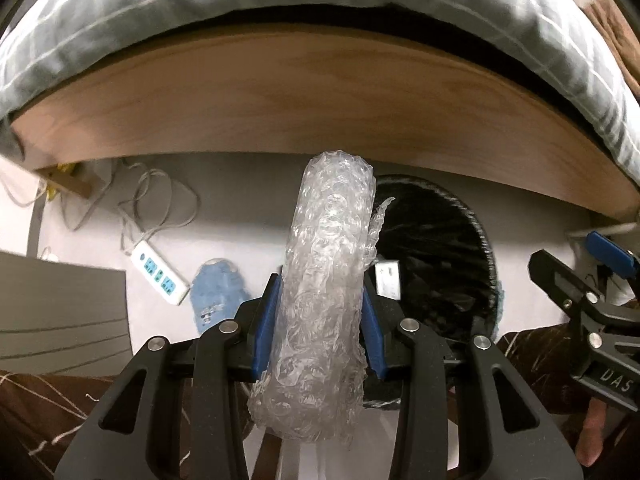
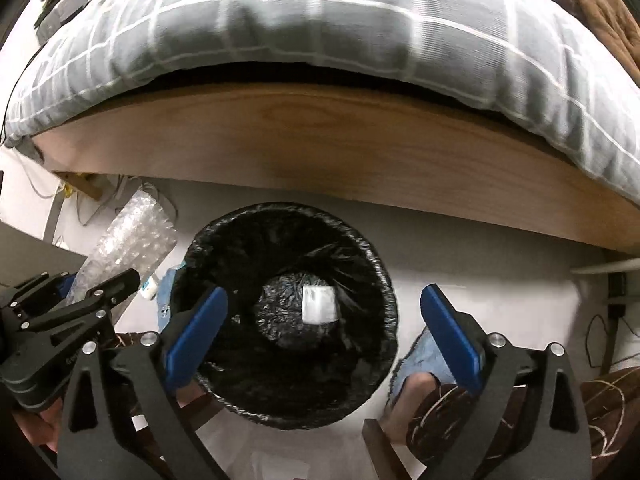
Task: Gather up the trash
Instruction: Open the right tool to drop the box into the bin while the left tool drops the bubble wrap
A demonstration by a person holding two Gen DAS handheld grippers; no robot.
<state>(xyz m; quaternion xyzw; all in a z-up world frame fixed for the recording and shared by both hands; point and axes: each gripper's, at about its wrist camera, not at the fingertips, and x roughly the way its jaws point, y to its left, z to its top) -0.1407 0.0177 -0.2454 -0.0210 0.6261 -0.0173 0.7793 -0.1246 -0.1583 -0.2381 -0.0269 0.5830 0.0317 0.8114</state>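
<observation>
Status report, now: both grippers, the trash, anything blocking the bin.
Left gripper shut on bubble wrap roll. Right gripper open, empty, over black-lined bin; white packet inside. Bin mouth unobstructed.

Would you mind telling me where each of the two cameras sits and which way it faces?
Left wrist: on the left tool, looking steeply down along its fingers, shut on a bubble wrap roll; a finger shows at lower right.
Right wrist: on the right tool, open, looking down into the black-lined trash bin; a foot shows.
Shared: bin, bubble wrap, wooden bed frame, each other's tool.
</observation>
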